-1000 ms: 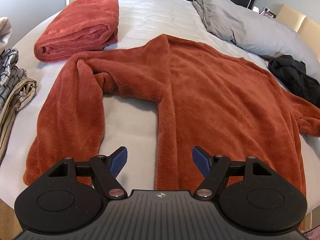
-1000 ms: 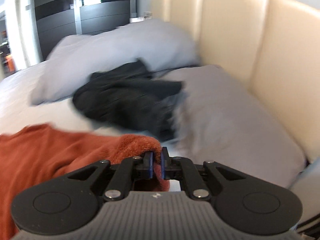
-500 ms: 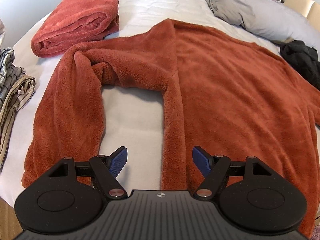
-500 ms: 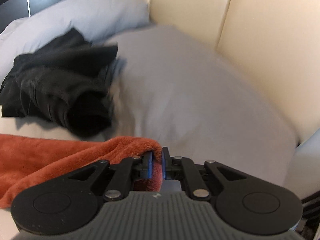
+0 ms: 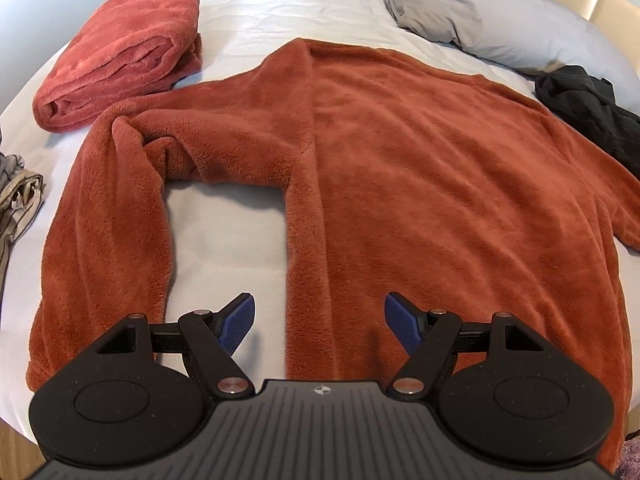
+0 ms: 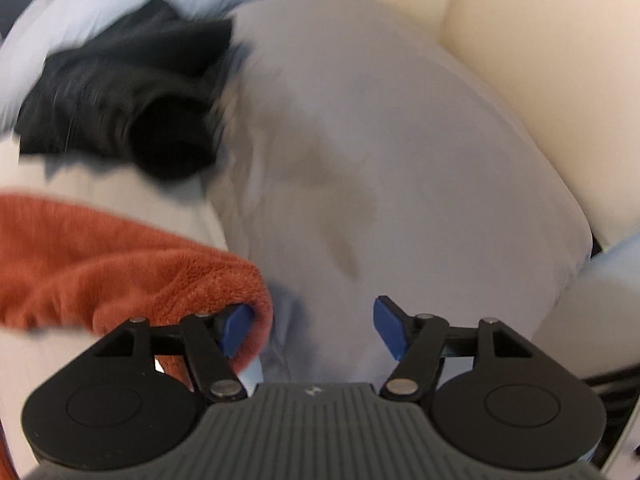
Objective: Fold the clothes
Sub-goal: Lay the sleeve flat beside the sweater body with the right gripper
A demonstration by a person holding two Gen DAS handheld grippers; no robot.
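I see the white bed (image 5: 280, 8) carrying the rust fleece garment (image 5: 420, 168) spread flat across its near half, my left gripper (image 5: 320, 322) hovering fingers apart over its near hem, my right gripper (image 6: 314, 330) opening, sleeve end (image 6: 240, 280) against its left pad.

Soft even daylight, fisheye-bent edges, motion blur across the right view.

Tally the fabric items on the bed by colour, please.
Rust-orange: 1, the spread fleece garment
Red-pink: 1, the folded blanket
Black: 1, the crumpled garment
Grey: 2, the pillows
Striped: 1, clothes at the bed's edge
Total: 6
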